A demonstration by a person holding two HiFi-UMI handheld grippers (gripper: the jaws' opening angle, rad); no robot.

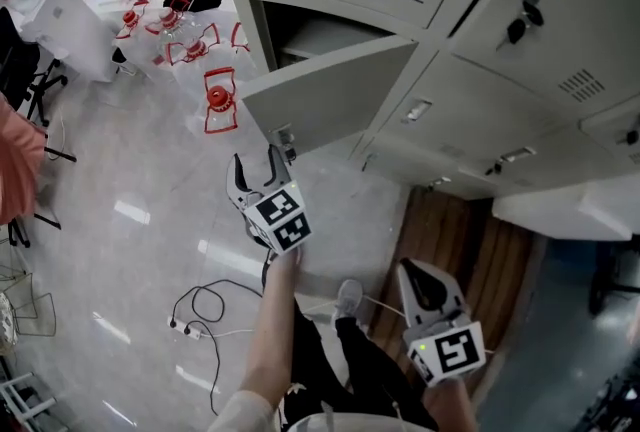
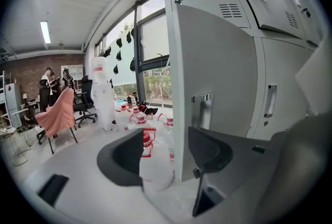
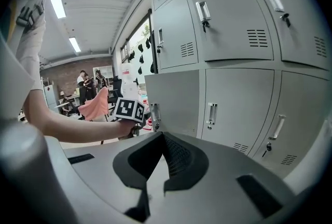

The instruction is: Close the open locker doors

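Observation:
A grey locker door [image 1: 330, 100] stands swung open from its dark compartment [image 1: 310, 32], with its latch handle [image 1: 285, 138] at the free edge. My left gripper [image 1: 256, 166] is just below that edge, jaws open. In the left gripper view the door [image 2: 218, 78] and its handle [image 2: 201, 109] rise straight ahead. The door's edge lines up with the gap of the left gripper [image 2: 166, 153], and no pad presses on it. My right gripper [image 1: 424, 286] hangs lower right, away from the lockers. Its jaws meet, so the right gripper [image 3: 164, 158] is shut on nothing. That view also shows the open door [image 3: 174, 98].
Closed lockers [image 1: 520, 30] fill the wall to the right. Water jugs with red caps [image 1: 218, 100] stand on the floor left of the door, and one jug [image 2: 153, 163] sits just ahead of the left jaws. A cable [image 1: 205, 305] lies on the floor. A white tabletop [image 1: 570, 210] juts in at the right.

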